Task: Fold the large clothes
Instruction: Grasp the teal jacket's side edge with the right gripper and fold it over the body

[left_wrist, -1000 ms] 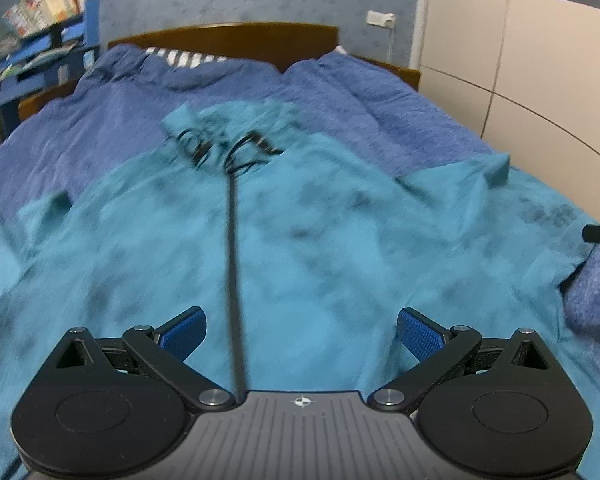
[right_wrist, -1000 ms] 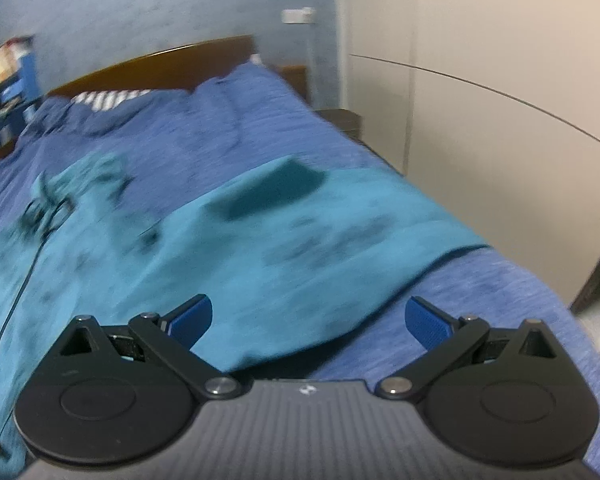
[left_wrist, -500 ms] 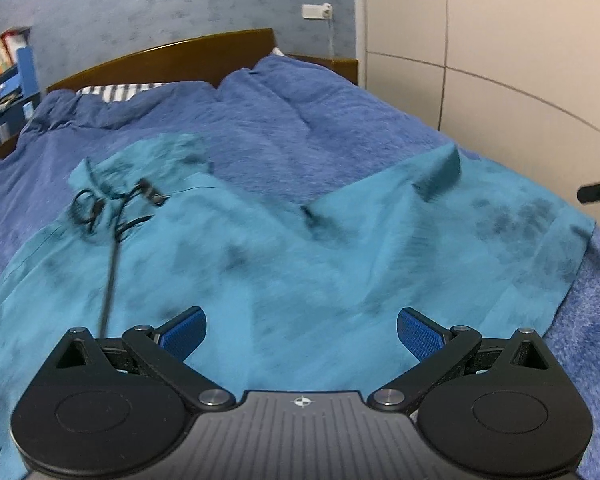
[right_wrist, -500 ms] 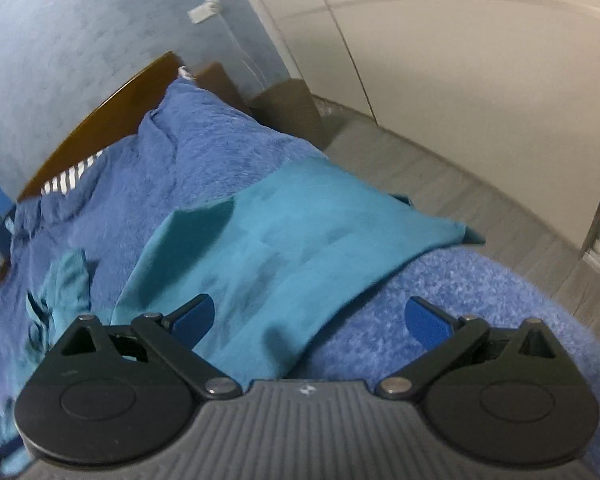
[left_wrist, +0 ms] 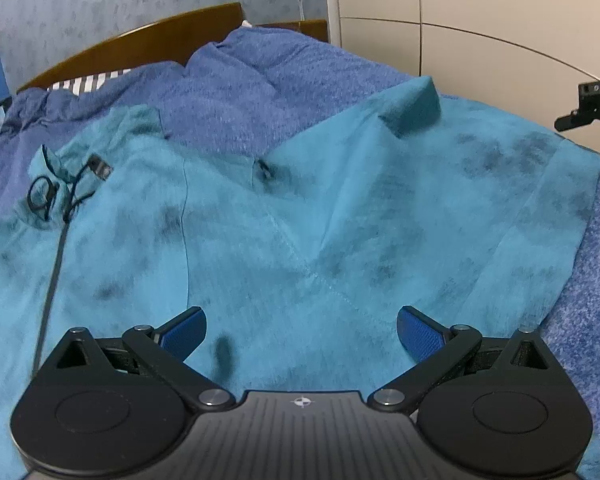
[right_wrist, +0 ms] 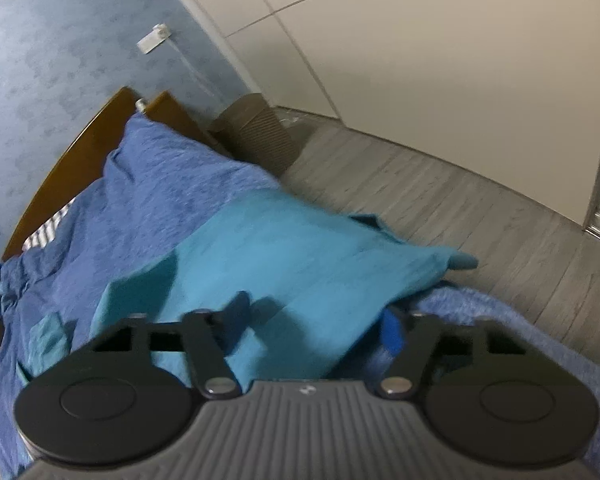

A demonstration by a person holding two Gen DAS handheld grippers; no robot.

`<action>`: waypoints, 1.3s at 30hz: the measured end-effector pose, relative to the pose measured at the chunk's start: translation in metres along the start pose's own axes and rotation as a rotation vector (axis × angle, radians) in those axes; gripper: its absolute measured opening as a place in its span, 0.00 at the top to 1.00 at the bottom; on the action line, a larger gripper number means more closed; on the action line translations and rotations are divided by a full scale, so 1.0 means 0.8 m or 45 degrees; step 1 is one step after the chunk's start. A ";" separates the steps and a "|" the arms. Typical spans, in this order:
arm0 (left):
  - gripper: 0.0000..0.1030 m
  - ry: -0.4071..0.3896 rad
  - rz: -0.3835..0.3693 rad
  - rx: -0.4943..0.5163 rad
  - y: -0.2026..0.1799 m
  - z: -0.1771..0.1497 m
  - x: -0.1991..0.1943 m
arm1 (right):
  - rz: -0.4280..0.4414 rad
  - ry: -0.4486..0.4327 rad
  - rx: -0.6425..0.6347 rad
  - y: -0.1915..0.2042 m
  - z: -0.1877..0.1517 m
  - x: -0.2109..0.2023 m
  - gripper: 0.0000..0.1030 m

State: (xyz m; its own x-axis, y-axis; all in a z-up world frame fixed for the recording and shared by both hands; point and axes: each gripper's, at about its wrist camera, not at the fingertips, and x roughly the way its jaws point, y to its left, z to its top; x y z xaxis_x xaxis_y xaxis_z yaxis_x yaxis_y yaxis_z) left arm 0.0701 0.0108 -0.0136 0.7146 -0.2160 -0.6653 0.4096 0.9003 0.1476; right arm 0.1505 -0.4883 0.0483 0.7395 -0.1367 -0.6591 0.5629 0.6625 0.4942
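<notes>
The left gripper (left_wrist: pixel 300 330) hangs over the teal jacket (left_wrist: pixel 300 220) with its blue fingers spread wide and nothing between them. The right gripper (right_wrist: pixel 312 324) sits at the jacket's sleeve (right_wrist: pixel 300 264) near the bed's edge, its fingers partly drawn in around the cloth, though blur hides whether they pinch it. The jacket lies spread on a blue blanket (left_wrist: pixel 240 80) covering the bed, zipper (left_wrist: pixel 54 272) running up to its collar. Behind stand a wooden headboard (left_wrist: pixel 140 44) and pale wardrobe doors (right_wrist: pixel 440 60).

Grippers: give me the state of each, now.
Left gripper: open, holding nothing, over the teal jacket.
Right gripper: partly closed around the jacket's edge; blurred, so a grip cannot be told.
</notes>
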 end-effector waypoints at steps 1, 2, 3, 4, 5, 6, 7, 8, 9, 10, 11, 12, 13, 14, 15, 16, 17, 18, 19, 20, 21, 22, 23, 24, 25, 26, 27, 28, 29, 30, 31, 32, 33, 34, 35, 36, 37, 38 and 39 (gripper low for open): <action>0.00 0.002 -0.002 -0.006 0.001 -0.002 0.001 | -0.001 -0.008 0.018 -0.003 0.002 0.003 0.53; 0.00 0.005 -0.006 -0.011 0.003 -0.004 0.003 | -0.001 -0.017 0.036 -0.007 0.005 0.005 0.60; 0.00 0.007 -0.012 -0.018 0.006 -0.005 0.004 | -0.007 -0.026 0.052 -0.010 0.006 0.006 0.69; 0.00 0.009 -0.017 -0.024 0.008 -0.006 0.005 | -0.014 -0.033 0.064 -0.013 0.007 0.007 0.73; 0.00 0.010 -0.021 -0.027 0.010 -0.006 0.007 | -0.015 -0.041 0.078 -0.016 0.008 0.006 0.80; 0.00 0.010 -0.026 -0.030 0.012 -0.006 0.007 | -0.003 -0.052 0.089 -0.017 0.009 0.007 0.86; 0.00 0.012 -0.030 -0.031 0.014 -0.007 0.008 | 0.005 -0.063 0.096 -0.017 0.010 0.005 0.89; 0.00 0.014 -0.035 -0.029 0.016 -0.007 0.008 | 0.009 -0.074 0.101 -0.016 0.011 0.004 0.91; 0.00 0.014 -0.038 -0.023 0.018 -0.007 0.008 | 0.017 -0.086 0.098 -0.013 0.012 0.002 0.94; 0.00 0.014 -0.043 -0.023 0.019 -0.008 0.005 | 0.019 -0.097 0.087 -0.009 0.014 0.000 0.94; 0.01 0.018 -0.045 -0.023 0.023 -0.009 0.004 | 0.026 -0.112 0.079 -0.005 0.015 -0.005 0.95; 0.01 0.021 -0.047 -0.026 0.026 -0.009 0.002 | 0.038 -0.136 0.073 0.001 0.017 -0.010 0.95; 0.00 0.022 -0.047 -0.031 0.028 -0.010 -0.001 | 0.056 -0.160 0.072 0.008 0.018 -0.016 0.95; 0.00 0.023 -0.047 -0.037 0.032 -0.010 -0.003 | 0.075 -0.178 0.066 0.016 0.020 -0.023 0.95; 0.00 0.023 -0.047 -0.044 0.038 -0.011 -0.006 | 0.096 -0.194 0.053 0.025 0.022 -0.028 0.95; 0.00 0.022 -0.045 -0.050 0.043 -0.011 -0.009 | 0.119 -0.209 0.038 0.034 0.023 -0.035 0.95; 0.00 0.021 -0.042 -0.055 0.048 -0.012 -0.013 | 0.139 -0.224 0.018 0.045 0.024 -0.042 0.95; 0.00 0.017 -0.041 -0.061 0.056 -0.013 -0.017 | 0.164 -0.240 -0.007 0.059 0.025 -0.050 0.95; 0.00 0.013 -0.036 -0.070 0.065 -0.014 -0.022 | 0.190 -0.253 -0.030 0.071 0.024 -0.057 0.95; 0.00 0.012 -0.030 -0.081 0.073 -0.015 -0.026 | 0.210 -0.261 -0.054 0.082 0.022 -0.063 0.95; 0.00 0.007 -0.024 -0.096 0.083 -0.016 -0.032 | 0.229 -0.269 -0.084 0.096 0.020 -0.069 0.95; 0.00 0.004 -0.018 -0.112 0.094 -0.017 -0.037 | 0.249 -0.278 -0.115 0.110 0.016 -0.075 0.95; 0.00 0.004 -0.011 -0.130 0.105 -0.019 -0.042 | 0.265 -0.282 -0.142 0.123 0.012 -0.080 0.95; 0.00 0.002 -0.004 -0.148 0.116 -0.020 -0.047 | 0.280 -0.286 -0.175 0.137 0.006 -0.085 0.95; 0.00 0.001 0.005 -0.166 0.126 -0.022 -0.051 | 0.296 -0.290 -0.210 0.153 -0.001 -0.089 0.95; 0.00 0.002 0.016 -0.187 0.138 -0.023 -0.055 | 0.312 -0.290 -0.238 0.165 -0.007 -0.095 0.95; 0.00 0.004 0.024 -0.207 0.150 -0.026 -0.060 | 0.329 -0.290 -0.273 0.178 -0.016 -0.100 0.95; 0.00 0.006 0.028 -0.225 0.161 -0.029 -0.064 | 0.348 -0.289 -0.315 0.194 -0.026 -0.104 0.95; 0.00 0.008 0.034 -0.243 0.172 -0.033 -0.069 | 0.363 -0.287 -0.346 0.207 -0.036 -0.108 0.95; 0.00 0.011 0.044 -0.262 0.184 -0.038 -0.074 | 0.384 -0.278 -0.381 0.220 -0.047 -0.112 0.95; 0.00 0.013 0.053 -0.281 0.197 -0.040 -0.077 | 0.405 -0.262 -0.422 0.234 -0.059 -0.114 0.95; 0.00 0.013 0.059 -0.298 0.206 -0.043 -0.082 | 0.424 -0.249 -0.455 0.244 -0.072 -0.119 0.95; 0.00 0.012 0.067 -0.318 0.217 -0.048 -0.087 | 0.444 -0.237 -0.490 0.257 -0.087 -0.121 0.95; 0.00 0.011 0.079 -0.335 0.226 -0.053 -0.092 | 0.457 -0.233 -0.520 0.268 -0.102 -0.126 0.95; 0.00 0.011 0.093 -0.349 0.233 -0.057 -0.097 | 0.469 -0.225 -0.548 0.278 -0.117 -0.129 0.95; 0.00 0.010 0.103 -0.361 0.241 -0.061 -0.103 | 0.482 -0.218 -0.571 0.286 -0.131 -0.131 0.95; 0.00 0.007 0.107 -0.370 0.248 -0.064 -0.108 | 0.491 -0.215 -0.599 0.296 -0.148 -0.137 0.95; 0.00 0.003 0.114 -0.379 0.254 -0.066 -0.112 | 0.494 -0.210 -0.629 0.304 -0.164 -0.140 0.96; 0.00 -0.001 0.117 -0.389 0.260 -0.067 -0.116 | 0.500 -0.203 -0.646 0.311 -0.177 -0.142 0.96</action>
State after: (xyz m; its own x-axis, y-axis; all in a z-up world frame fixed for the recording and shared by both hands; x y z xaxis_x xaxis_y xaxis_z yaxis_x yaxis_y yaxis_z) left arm 0.0583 0.2385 0.0397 0.7410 -0.1283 -0.6591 0.1540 0.9879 -0.0191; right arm 0.1546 -0.2034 0.1658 0.9221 0.1044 -0.3726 0.0250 0.9448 0.3267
